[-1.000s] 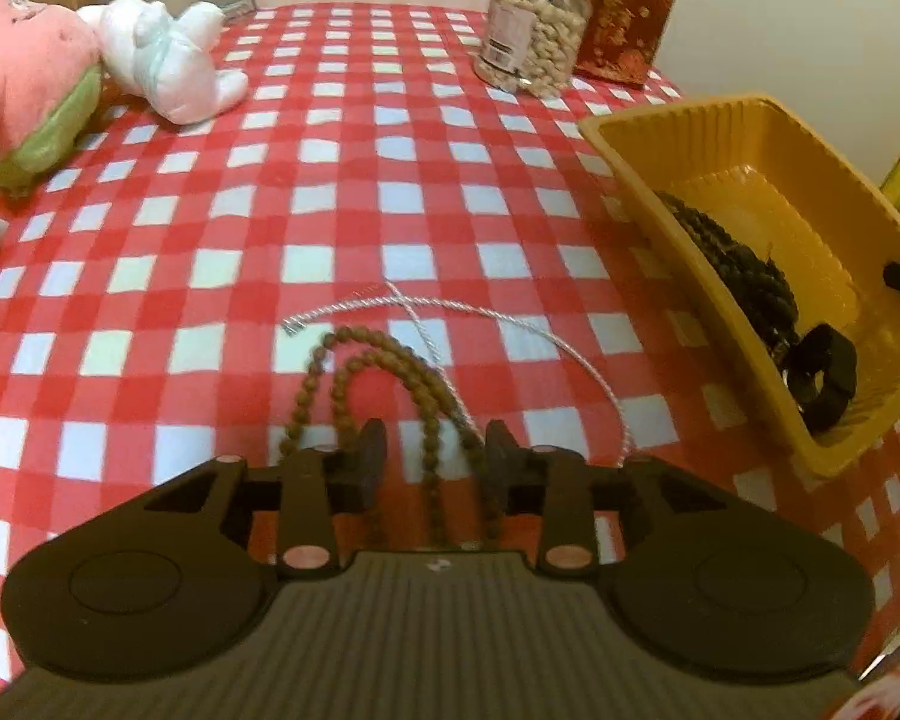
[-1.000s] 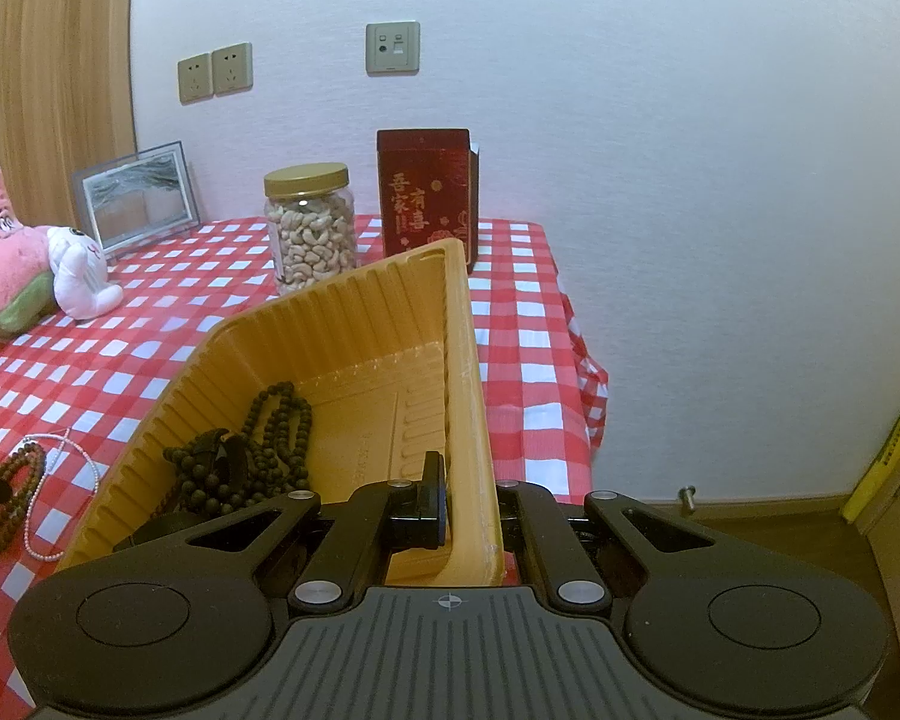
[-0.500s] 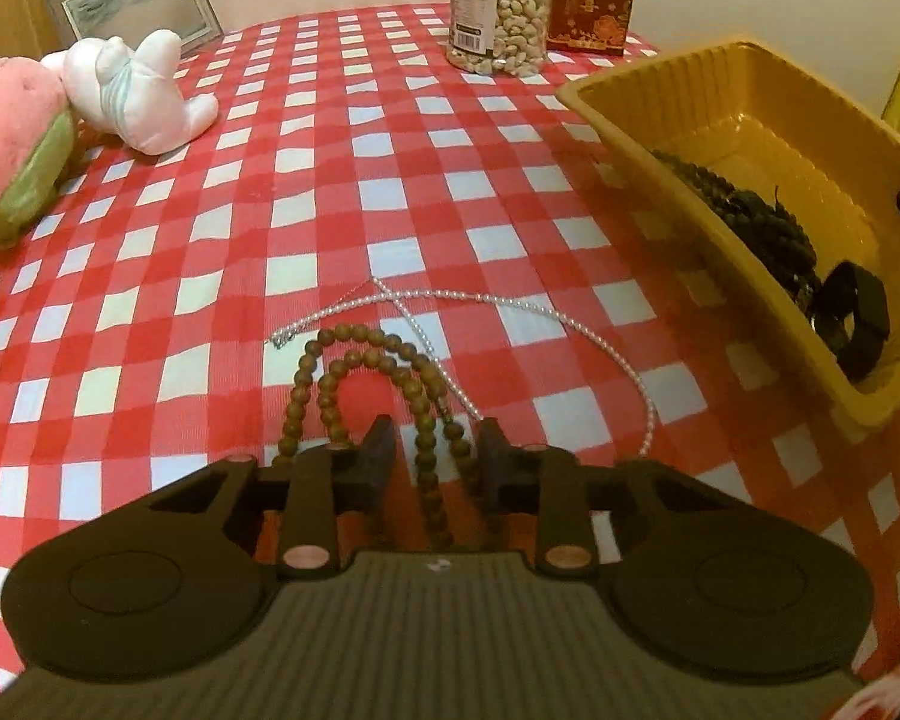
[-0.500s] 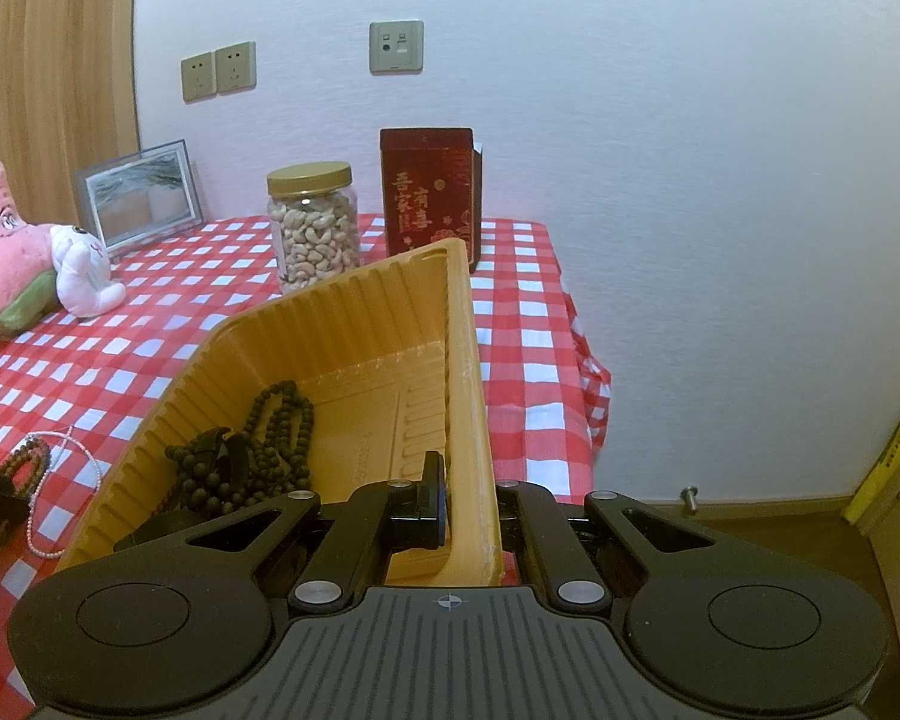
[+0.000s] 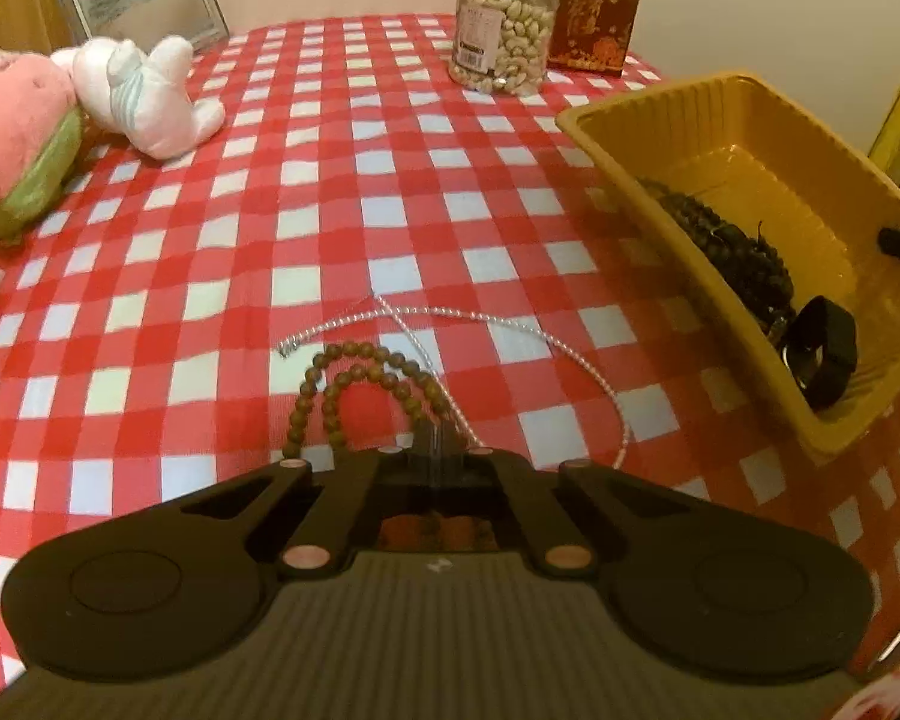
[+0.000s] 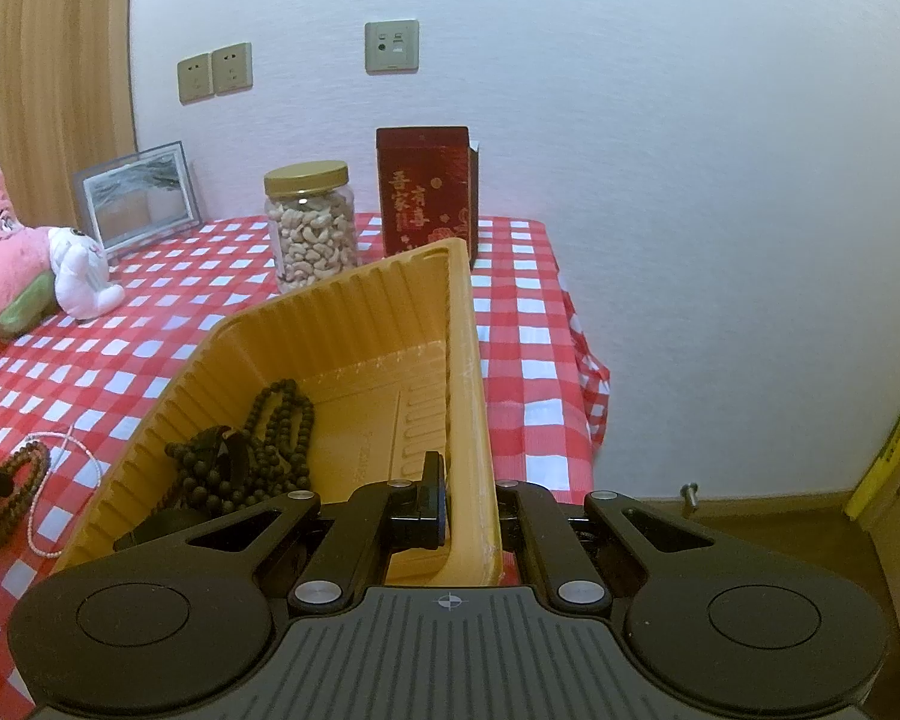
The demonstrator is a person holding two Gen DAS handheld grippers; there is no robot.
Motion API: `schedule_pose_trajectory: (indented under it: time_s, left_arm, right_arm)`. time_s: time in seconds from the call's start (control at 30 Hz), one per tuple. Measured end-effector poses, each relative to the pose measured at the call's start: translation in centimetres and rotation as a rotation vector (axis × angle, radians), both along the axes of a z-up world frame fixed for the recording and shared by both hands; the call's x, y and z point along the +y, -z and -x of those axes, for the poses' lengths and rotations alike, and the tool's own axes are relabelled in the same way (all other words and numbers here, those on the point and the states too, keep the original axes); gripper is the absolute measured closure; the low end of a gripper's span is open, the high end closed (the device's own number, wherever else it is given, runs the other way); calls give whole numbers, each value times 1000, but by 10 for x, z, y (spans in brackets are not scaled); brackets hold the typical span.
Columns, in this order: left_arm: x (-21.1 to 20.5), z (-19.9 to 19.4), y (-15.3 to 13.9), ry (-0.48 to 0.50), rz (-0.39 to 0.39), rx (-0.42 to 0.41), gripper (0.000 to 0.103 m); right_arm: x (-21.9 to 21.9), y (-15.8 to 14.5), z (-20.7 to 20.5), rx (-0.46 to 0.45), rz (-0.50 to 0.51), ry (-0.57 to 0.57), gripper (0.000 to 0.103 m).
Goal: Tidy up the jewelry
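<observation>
Left of the yellow tray [image 5: 606, 138], the left tool [image 5: 437, 441] has just closed onto the brown bead strand [image 5: 354, 363], while the right tool [image 6: 459, 504] clamps the tray's wall.

— What covered the table [image 5: 390, 180]?
— A red-and-white checked cloth. On it lay a brown bead bracelet [image 5: 354, 384] and a white pearl strand [image 5: 510, 324], overlapping.
— And beyond?
— A yellow tray [image 5: 630, 138] to the right; a cashew jar [image 5: 504, 30], a red box [image 5: 597, 12], a framed picture [image 5: 144, 0] and plush toys [image 5: 144, 96] at the back.
</observation>
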State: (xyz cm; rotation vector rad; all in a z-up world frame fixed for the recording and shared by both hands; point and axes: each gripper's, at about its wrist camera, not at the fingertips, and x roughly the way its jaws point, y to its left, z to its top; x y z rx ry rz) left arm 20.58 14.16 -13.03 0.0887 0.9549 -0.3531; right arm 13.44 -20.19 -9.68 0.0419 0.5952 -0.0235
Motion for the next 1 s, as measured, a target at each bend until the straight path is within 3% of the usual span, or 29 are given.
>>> schedule_pose_trajectory:
  time_s: [0.07,0.2,0.4,0.57,0.67,0.77,0.83,0.9,1.0]
  left_arm:
    - [2,-2,1,-48,-4,-6,98]
    - [5,-12,-1,-86,-10,-48,75]
    - [5,-48,1,-37,-53,-103,68]
    - [0,-71,21,85,-131,-60,68]
    - [5,-76,24,136,-107,-59,68]
    - [15,-86,26,164,-55,-20,74]
    - [12,-86,24,210,-57,-13,84]
    - [5,-83,22,250,-68,-4,102]
    - [-3,-79,22,246,-94,-12,102]
  right_arm:
    - [0,0,0,0,1,-2,99]
    - [0,0,0,1,1,-2,99]
    - [-1,0,0,1,1,-1,99]
    - [-1,0,0,2,-3,3,99]
    - [-1,0,0,2,-2,3,99]
    - [-1,0,-1,5,-5,6,99]
    - [-2,0,-1,7,-11,10,99]
    - [-2,0,-1,8,-15,13,99]
    - [-2,0,-1,7,-15,14,99]
